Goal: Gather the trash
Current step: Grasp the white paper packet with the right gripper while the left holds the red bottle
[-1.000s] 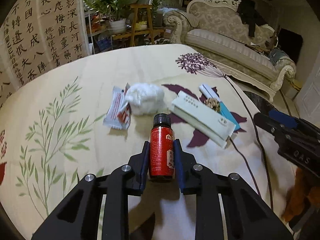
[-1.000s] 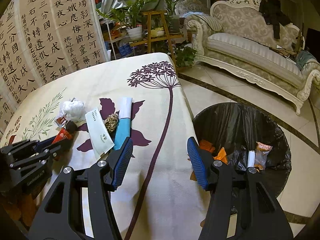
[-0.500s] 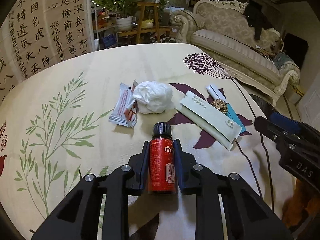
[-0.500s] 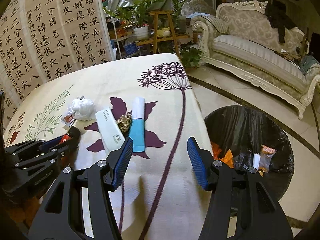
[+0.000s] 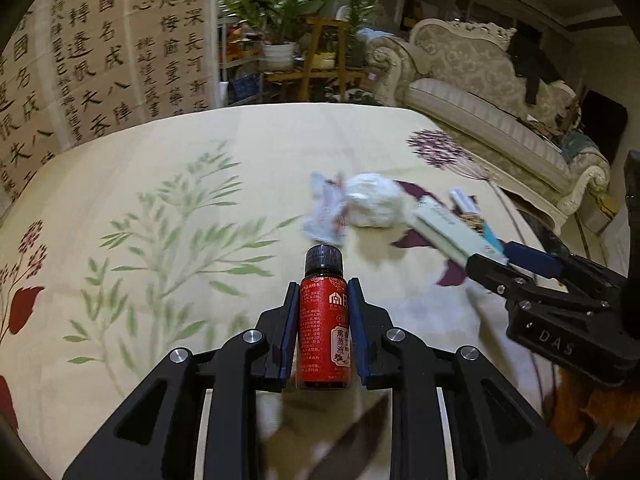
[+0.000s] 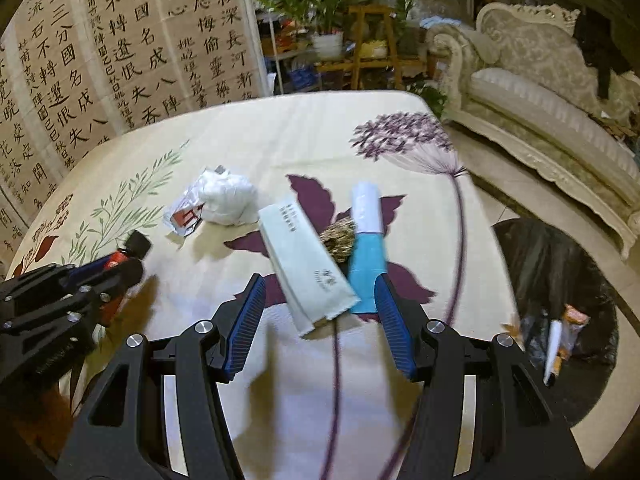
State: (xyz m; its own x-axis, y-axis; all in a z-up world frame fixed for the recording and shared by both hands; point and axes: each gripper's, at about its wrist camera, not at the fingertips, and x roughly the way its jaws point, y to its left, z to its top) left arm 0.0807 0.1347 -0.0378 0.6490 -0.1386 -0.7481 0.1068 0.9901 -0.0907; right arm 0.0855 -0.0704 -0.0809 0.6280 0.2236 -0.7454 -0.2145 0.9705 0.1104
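My left gripper (image 5: 323, 292) is shut on a small red bottle (image 5: 323, 320) with a black cap, held just above the cream flowered tablecloth (image 5: 180, 160). Beyond it lie a red-and-white wrapper (image 5: 326, 216) and a crumpled white tissue (image 5: 372, 200). My right gripper (image 6: 319, 280) stands open and empty, low over the near end of a pale green packet (image 6: 308, 264). Beside that packet lie a blue-and-white packet (image 6: 368, 240) and a brown dried clump (image 6: 340, 238). The left gripper (image 6: 100, 276) with the bottle shows at the left of the right wrist view.
A bin lined with a black bag (image 6: 560, 272) stands on the floor off the table's right edge, with some trash in it. A calligraphy screen (image 6: 100, 60) is behind the table, plants (image 6: 332, 8) on a wooden stand further back, and a sofa (image 6: 540, 92) at the right.
Both grippers have swung left across the table. The right one has left the table edge by the bin and now hangs over the packets. The bottle stays in the left gripper.
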